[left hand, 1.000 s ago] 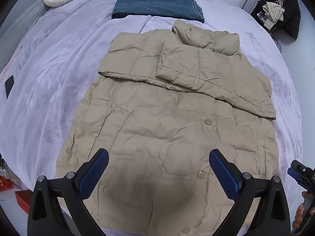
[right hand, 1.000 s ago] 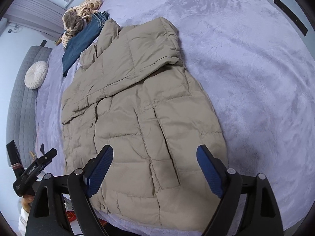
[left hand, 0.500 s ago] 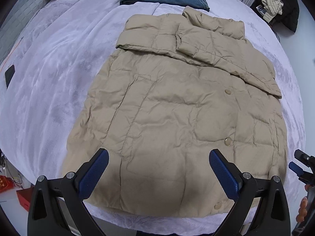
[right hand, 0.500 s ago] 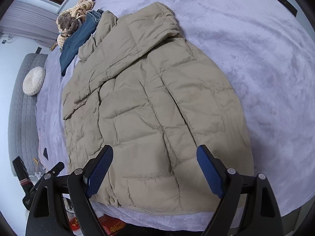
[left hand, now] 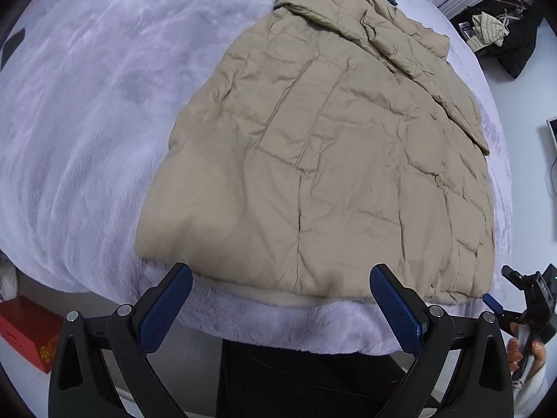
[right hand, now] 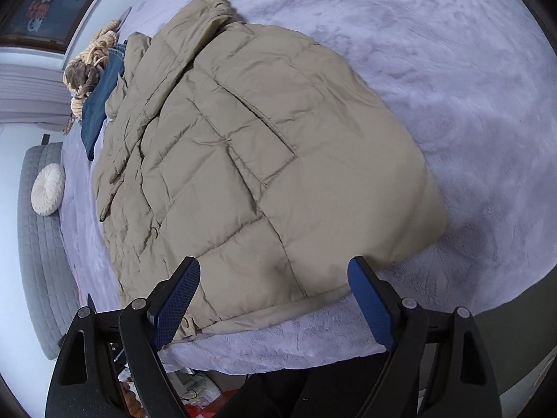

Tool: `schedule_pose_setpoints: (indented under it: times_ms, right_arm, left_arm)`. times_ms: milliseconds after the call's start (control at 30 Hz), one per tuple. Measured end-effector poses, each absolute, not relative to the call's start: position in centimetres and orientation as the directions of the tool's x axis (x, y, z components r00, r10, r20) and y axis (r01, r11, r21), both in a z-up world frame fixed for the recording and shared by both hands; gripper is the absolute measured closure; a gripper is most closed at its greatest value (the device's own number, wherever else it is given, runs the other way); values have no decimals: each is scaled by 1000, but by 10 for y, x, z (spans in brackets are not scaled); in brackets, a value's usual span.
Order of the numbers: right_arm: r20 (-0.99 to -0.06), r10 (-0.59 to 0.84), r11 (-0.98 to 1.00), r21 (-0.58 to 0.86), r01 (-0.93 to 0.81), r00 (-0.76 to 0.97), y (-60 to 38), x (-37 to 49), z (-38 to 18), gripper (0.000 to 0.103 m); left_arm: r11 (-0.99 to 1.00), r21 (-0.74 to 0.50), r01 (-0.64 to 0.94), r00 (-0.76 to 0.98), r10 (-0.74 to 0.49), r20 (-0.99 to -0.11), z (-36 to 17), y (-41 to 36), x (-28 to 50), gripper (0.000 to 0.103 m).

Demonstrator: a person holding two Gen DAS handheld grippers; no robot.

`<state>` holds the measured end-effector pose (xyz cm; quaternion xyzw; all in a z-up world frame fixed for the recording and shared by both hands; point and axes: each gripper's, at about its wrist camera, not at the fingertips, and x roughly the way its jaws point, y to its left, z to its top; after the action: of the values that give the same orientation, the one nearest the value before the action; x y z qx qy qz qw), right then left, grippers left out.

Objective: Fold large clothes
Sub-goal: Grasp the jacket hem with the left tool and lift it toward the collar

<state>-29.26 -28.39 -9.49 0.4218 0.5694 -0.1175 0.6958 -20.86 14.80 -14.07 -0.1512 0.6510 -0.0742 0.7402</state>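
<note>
- A tan puffer coat (left hand: 341,160) lies flat on the lavender bed (left hand: 87,122), its hem along the near edge and its sleeves folded across the far end.
- The left claw (left hand: 280,308) is spread wide and empty, just short of the hem's left corner.
- The right claw (right hand: 275,303) is likewise spread, holding nothing, over the hem's right part.
- Folded jeans (right hand: 99,104) lie beyond the collar; a round cushion (right hand: 48,188) rests far left.
</note>
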Motion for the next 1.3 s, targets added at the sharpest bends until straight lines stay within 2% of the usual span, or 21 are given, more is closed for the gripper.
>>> schedule_pose_setpoints:
  times_ms: [133, 633, 667, 700, 833, 933, 1000, 1033, 1067, 1100, 1167, 1200, 1233, 1267, 1300]
  right_arm:
    - [-879, 331, 544, 476, 691, 344, -289, -312, -109, 14]
    - [-824, 347, 306, 550, 777, 447, -300, -324, -154, 13]
    - [-813, 352, 288, 566, 772, 465, -300, -321, -155, 11]
    - [-798, 360, 273, 586, 763, 484, -300, -319, -156, 0]
    - [-686, 420, 192, 707, 681, 594, -293, -303, -152, 0]
    - [-692, 432, 223, 703, 676, 578, -288, -295, -148, 0]
    - [-707, 439, 249, 688, 681, 554, -287, -292, -148, 0]
    - [-714, 441, 257, 682, 685, 544, -287, -291, -148, 0]
    - [-718, 443, 260, 676, 690, 537, -287, -291, -148, 0]
    - [-719, 444, 257, 673, 693, 534, -289, -293, -148, 0]
    - [-720, 438, 245, 672, 699, 539, -294, -297, -146, 2]
    - [-721, 433, 242, 672, 700, 541, -297, -300, -144, 9]
    - [-724, 430, 245, 668, 703, 539, -299, -300, -143, 27]
    - [-730, 432, 249, 661, 708, 529, -300, -299, -142, 41]
    - [-736, 435, 251, 653, 714, 520, -301, -298, -143, 75]
  left_arm:
    - [899, -411, -153, 74, -404, -912, -165, 163, -220, 1]
    - [825, -534, -184, 88, -527, -845, -186, 144, -187, 1]
    - [824, -535, -187, 85, -529, -844, -188, 141, -186, 1]
    - [823, -535, -190, 83, -529, -844, -190, 139, -183, 1]
    - [817, -546, -185, 89, -539, -837, -192, 133, -176, 1]
    - [808, -559, -185, 112, -548, -829, -189, 133, -173, 3]
    - [803, -568, -180, 128, -554, -823, -186, 131, -169, 27]
    - [802, -573, -171, 127, -558, -820, -185, 132, -168, 50]
    - [803, -573, -162, 127, -559, -819, -183, 133, -166, 78]
    - [805, -574, -150, 128, -560, -818, -180, 135, -164, 86]
    - [810, -574, -119, 165, -554, -816, -166, 139, -162, 87]
    - [815, -572, -97, 183, -550, -815, -157, 139, -160, 87]
    - [818, -569, -79, 198, -547, -814, -149, 140, -159, 87]
    - [820, -569, -60, 213, -546, -810, -141, 140, -157, 87]
    - [821, -569, -43, 227, -546, -806, -132, 139, -155, 87]
